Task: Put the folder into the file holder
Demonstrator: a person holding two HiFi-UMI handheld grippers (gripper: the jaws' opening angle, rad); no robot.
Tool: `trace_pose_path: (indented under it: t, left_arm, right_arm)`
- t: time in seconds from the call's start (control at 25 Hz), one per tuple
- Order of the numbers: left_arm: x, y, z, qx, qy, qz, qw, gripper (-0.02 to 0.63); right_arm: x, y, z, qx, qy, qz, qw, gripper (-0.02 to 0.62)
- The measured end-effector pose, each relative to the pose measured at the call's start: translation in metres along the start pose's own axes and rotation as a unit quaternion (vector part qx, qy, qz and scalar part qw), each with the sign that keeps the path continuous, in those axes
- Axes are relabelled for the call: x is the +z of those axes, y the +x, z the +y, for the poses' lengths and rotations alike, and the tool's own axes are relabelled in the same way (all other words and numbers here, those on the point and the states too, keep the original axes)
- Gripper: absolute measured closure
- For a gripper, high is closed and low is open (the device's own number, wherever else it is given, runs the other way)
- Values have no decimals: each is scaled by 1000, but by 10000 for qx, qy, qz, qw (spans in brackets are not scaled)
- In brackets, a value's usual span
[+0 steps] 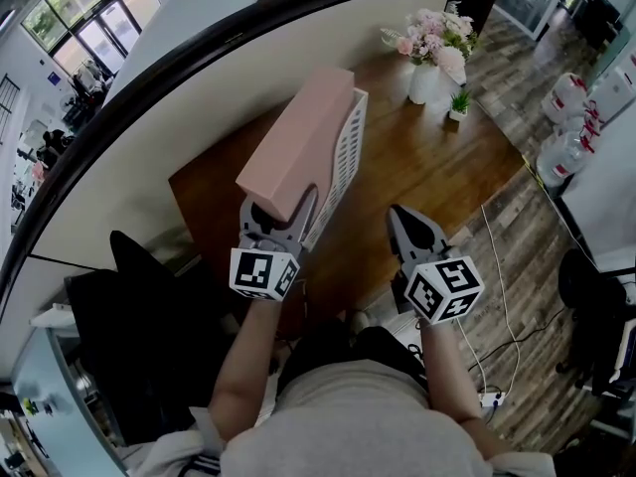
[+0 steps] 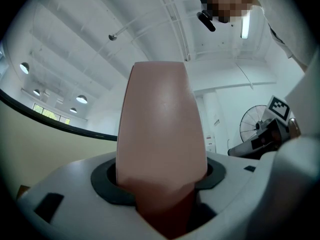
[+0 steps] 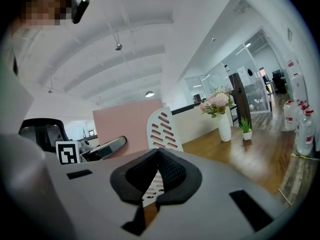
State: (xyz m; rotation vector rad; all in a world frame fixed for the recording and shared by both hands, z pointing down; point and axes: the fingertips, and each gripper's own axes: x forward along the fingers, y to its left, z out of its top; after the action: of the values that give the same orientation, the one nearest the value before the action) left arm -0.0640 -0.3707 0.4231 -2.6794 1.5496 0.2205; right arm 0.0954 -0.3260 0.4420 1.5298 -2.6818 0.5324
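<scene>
**Here, folder held at the holder**

Plainly, the left tongs [image 1: 281, 222] are clamped on the near end of the pink folder [image 1: 298, 142]. In the left gripper view their dark pads [image 2: 107, 184] press on both faces of it. The folder slopes up and away from the tongs, along the white slotted holder [image 1: 346, 157], whose side wall shows just to its right. Its lower edge seems to lie inside the holder, though how deep it sits is hidden.

The right tongs [image 1: 417, 232] hover beside the holder, apart from it, closed with nothing between them. In the right gripper view the tips [image 3: 157, 156] meet, and the folder [image 3: 125, 126] and holder [image 3: 162, 129] stand beyond.

The holder rests on a brown wooden counter [image 1: 437, 172]. At the far end are a white vase of pink flowers [image 1: 432, 58] and a small potted plant [image 1: 458, 104].
</scene>
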Motion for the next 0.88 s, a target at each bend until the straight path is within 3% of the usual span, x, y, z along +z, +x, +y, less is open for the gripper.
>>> trace_pose_path:
  t: [0.56, 0.88]
  left_arm:
    - [-32, -3, -4, -65, -107, 461, 9989, 282]
    - [-26, -7, -5, 24, -402, 429, 9983, 196]
  right_arm:
    - [-4, -4, 2, 0, -10, 45, 10000, 586]
    - [-3, -7, 10, 74, -42, 9, 10000, 586]
